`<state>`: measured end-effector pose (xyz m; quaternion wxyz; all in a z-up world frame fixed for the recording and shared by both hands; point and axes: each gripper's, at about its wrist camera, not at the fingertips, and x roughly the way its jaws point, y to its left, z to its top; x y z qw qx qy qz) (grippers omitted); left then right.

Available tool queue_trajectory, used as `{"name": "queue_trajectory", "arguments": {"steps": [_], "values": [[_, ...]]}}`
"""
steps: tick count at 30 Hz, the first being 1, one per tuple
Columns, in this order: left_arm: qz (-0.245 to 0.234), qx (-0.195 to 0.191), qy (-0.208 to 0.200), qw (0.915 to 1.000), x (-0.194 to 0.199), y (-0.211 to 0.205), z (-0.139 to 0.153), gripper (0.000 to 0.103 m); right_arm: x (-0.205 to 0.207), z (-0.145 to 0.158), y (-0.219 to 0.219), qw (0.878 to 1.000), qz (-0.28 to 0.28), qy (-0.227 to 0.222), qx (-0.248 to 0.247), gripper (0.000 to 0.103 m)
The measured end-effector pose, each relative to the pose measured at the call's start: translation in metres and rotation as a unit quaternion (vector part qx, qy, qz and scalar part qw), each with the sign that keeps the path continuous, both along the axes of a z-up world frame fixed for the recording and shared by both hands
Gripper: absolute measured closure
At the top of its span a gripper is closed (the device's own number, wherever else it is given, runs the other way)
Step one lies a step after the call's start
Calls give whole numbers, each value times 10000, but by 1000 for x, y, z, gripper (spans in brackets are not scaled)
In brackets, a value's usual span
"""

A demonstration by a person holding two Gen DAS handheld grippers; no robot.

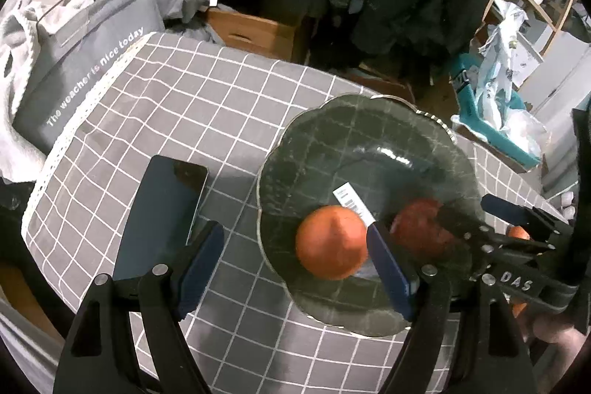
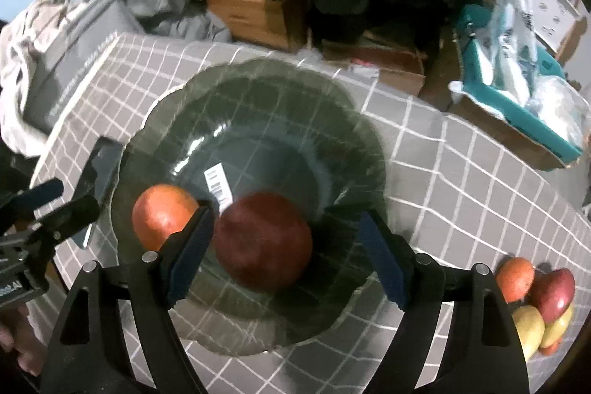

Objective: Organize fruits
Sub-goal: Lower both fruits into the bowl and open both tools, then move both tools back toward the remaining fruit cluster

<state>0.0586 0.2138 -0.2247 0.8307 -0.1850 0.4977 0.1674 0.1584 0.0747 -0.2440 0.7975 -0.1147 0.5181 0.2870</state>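
A dark glass plate (image 1: 369, 109) (image 2: 258, 69) lies on the grey checked tablecloth. On it rest an orange (image 1: 330, 242) (image 2: 162, 213) and a dark red apple (image 1: 421, 228) (image 2: 264, 242). My left gripper (image 1: 293, 242) hovers open above the plate's near left side. The orange sits close to its right finger and far from the left one. My right gripper (image 2: 288, 253) is open around the apple. Its left pad is at the apple's side, and a clear gap separates the right pad from the fruit. In the left wrist view, the right gripper (image 1: 469, 213) partly hides the apple.
A dark phone (image 1: 162, 209) lies left of the plate. A small pile holds an orange (image 2: 515, 277), a red apple (image 2: 554, 294) and a yellow apple (image 2: 528, 327) at the table's near right. A white barcode sticker (image 2: 218, 183) shows through the plate. Boxes and clothes crowd the floor beyond.
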Motion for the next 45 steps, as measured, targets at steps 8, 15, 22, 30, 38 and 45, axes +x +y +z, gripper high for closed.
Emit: {"name": "queue_trajectory", "arguments": {"steps": [8,15,22,30,38,45], "values": [[-182,-5,-311,9994,0,-17,26,22,-8,46,-42,9972,-437,-585,162,21],[-441,2,-554,9975,-6,-43,50,22,-23,81,-82,9909,-752,-1103,161,21],[-871,154,-808,9928,-11,-77,75,20,-42,115,-121,9822,-1051,-1543,220,21],[-1150,213,-1187,9860,-21,-106,104,16,-66,151,-161,9718,-1290,-1943,359,21],[-1411,192,-1444,9792,-28,-131,124,16,-88,170,-192,9662,-1408,-2115,440,21],[-1770,262,-1576,9712,-27,-162,131,13,-102,178,-220,9619,-1611,-2154,491,21]]}}
